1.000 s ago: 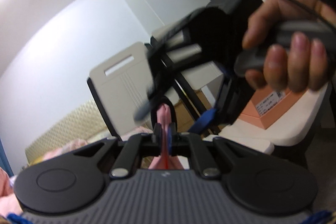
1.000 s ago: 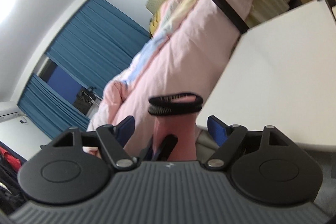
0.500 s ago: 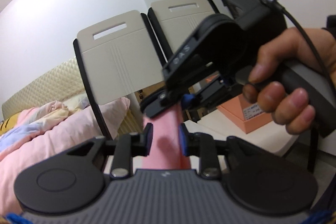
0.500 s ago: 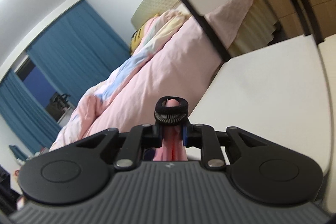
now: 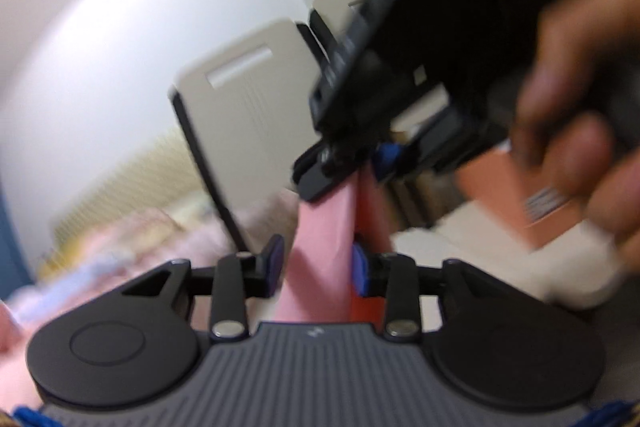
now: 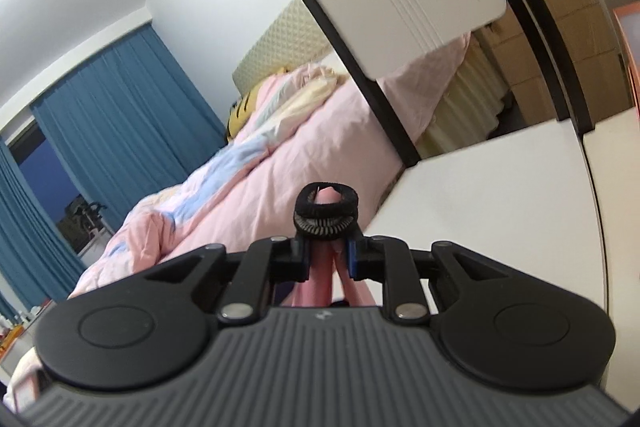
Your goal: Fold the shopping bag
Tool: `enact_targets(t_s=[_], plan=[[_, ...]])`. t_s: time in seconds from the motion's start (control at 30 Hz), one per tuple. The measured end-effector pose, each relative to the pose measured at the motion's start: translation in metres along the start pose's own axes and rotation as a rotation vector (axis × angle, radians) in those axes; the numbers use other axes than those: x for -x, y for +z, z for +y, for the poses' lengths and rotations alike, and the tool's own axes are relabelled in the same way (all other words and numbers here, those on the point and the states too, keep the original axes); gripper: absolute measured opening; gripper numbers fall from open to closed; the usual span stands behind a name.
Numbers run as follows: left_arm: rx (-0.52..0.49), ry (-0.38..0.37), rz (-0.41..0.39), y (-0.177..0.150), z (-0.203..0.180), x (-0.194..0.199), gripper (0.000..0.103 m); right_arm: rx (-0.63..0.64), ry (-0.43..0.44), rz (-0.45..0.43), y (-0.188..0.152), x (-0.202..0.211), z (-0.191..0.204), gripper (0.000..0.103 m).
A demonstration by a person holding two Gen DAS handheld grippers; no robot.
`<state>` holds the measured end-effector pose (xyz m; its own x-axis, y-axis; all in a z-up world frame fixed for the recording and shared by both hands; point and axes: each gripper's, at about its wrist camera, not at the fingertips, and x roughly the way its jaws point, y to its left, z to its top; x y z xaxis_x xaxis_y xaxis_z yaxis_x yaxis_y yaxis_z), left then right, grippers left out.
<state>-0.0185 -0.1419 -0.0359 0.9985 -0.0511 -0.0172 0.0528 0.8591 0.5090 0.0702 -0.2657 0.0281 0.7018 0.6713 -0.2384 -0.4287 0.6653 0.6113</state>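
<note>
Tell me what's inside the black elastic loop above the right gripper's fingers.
Inside the black elastic loop, the pink tip of the rolled shopping bag pokes through. The right gripper clamps the bag just below; its lower length is hidden behind the gripper body.

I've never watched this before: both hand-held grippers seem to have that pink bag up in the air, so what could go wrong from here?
1. The left hand-held gripper looks open around the pink bag, so the right hand-held gripper may be carrying it alone; a tug might drop it.
2. The black elastic loop sits at the roll's tip and could slide off, letting the bag unfold.
</note>
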Motion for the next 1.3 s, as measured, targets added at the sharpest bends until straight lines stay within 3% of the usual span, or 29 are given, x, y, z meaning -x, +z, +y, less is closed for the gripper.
enact_targets(t_s=[0.1, 0.23, 0.3, 0.37, 0.4, 0.53, 0.8, 0.93, 1.23, 1.3], plan=[[-0.021, 0.051, -0.044, -0.008, 0.0, -0.01, 0.023, 0.014, 0.007, -0.06, 0.002, 0.001, 0.007, 0.02], [-0.016, 0.102, -0.098, -0.014, 0.006, -0.022, 0.018, 0.058, 0.001, -0.119, 0.002, -0.002, 0.02, 0.02], [0.0, 0.115, -0.103, -0.016, 0.009, -0.028, 0.021, 0.057, -0.005, -0.146, 0.003, -0.008, 0.023, 0.02], [0.052, 0.087, -0.09, -0.018, 0.018, -0.034, 0.026, 0.075, -0.037, -0.158, 0.004, -0.017, 0.028, 0.02], [0.075, 0.071, -0.087, -0.02, 0.022, -0.036, 0.033, 0.094, -0.058, -0.159, 0.004, -0.022, 0.03, 0.02], [0.109, 0.029, -0.08, -0.03, 0.032, -0.042, 0.039, 0.058, -0.099, -0.141, 0.008, -0.045, 0.025, 0.02], [-0.028, 0.037, -0.103, -0.049, 0.028, -0.043, 0.045, -0.138, -0.117, -0.105, 0.015, -0.079, 0.005, 0.02], [-0.074, 0.064, -0.144, -0.056, 0.028, -0.042, 0.054, -0.171, -0.117, -0.083, 0.012, -0.08, 0.003, 0.02], [-0.219, 0.168, -0.115, -0.066, 0.016, -0.05, 0.049, -0.244, -0.118, -0.034, 0.007, -0.083, -0.001, 0.02], [-0.251, 0.163, -0.154, -0.066, 0.006, -0.036, 0.049, -0.26, -0.118, -0.023, 0.005, -0.083, -0.002, 0.021]])
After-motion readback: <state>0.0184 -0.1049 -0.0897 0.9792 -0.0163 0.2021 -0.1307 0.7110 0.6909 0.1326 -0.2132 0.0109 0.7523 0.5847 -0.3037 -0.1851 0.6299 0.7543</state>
